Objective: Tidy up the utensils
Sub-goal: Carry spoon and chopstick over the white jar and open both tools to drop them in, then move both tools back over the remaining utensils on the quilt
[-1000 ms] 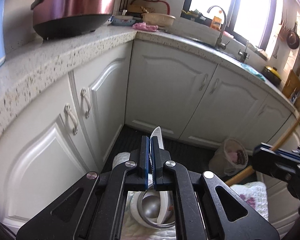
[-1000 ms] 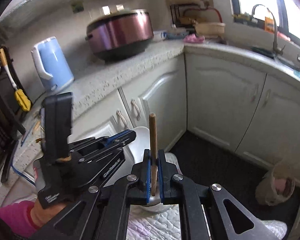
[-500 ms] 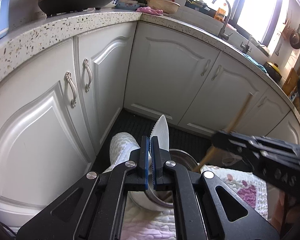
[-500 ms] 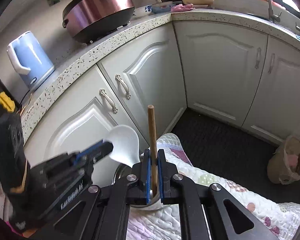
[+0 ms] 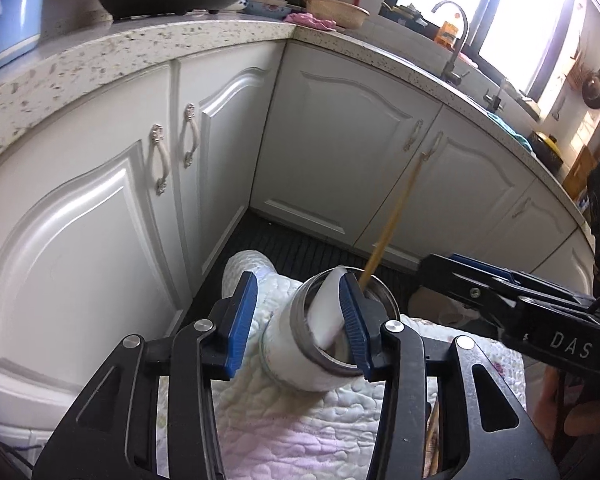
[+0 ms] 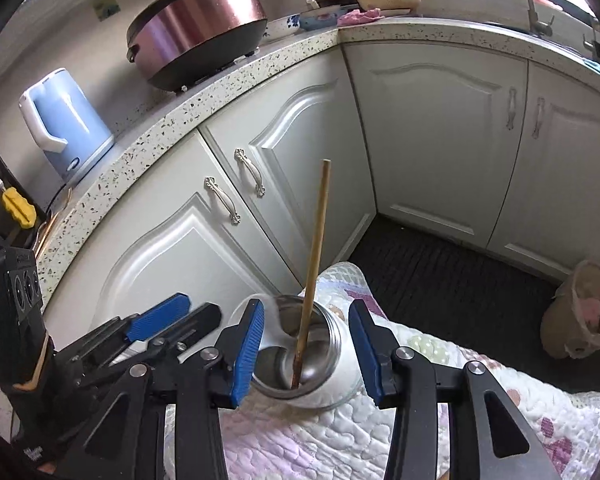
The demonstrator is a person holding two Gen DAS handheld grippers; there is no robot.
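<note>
Step in hand: we are letting two utensils go into the white-sided cup with a steel rim [image 6: 320, 364], which stands on the pale quilted cloth with pink patches [image 6: 300, 440].
Left gripper: our left gripper [image 5: 298, 320] has its blue-padded jaws opening; the flat white plastic spoon [image 5: 328, 312] leans inside the cup against the right-hand pad, the other pad stands well clear.
Right gripper: our right gripper [image 6: 308, 348] is also opening; the long round wooden stick [image 6: 314, 264] stands free between its pads, touching neither as far as we can see, its lower end on the cup's floor.
Where the utensils are: both sit in the cup, the stick tilted toward the white cabinet doors [image 6: 284, 184], the spoon slanted against the near wall.
Doing it well: we judge the release should finish before either hand backs off, so no pad drags a utensil out. The left pad touching the spoon calls for a wider spread first.
Risk: the cup looks light, and the tall leaning stick could tip it on the soft cloth if nudged.
Hand pose: both grippers point steeply down at the cup from the near side, the right one showing as a black bar at the right of the left view [image 5: 512, 304]; they converge on the rim, close together.
</note>
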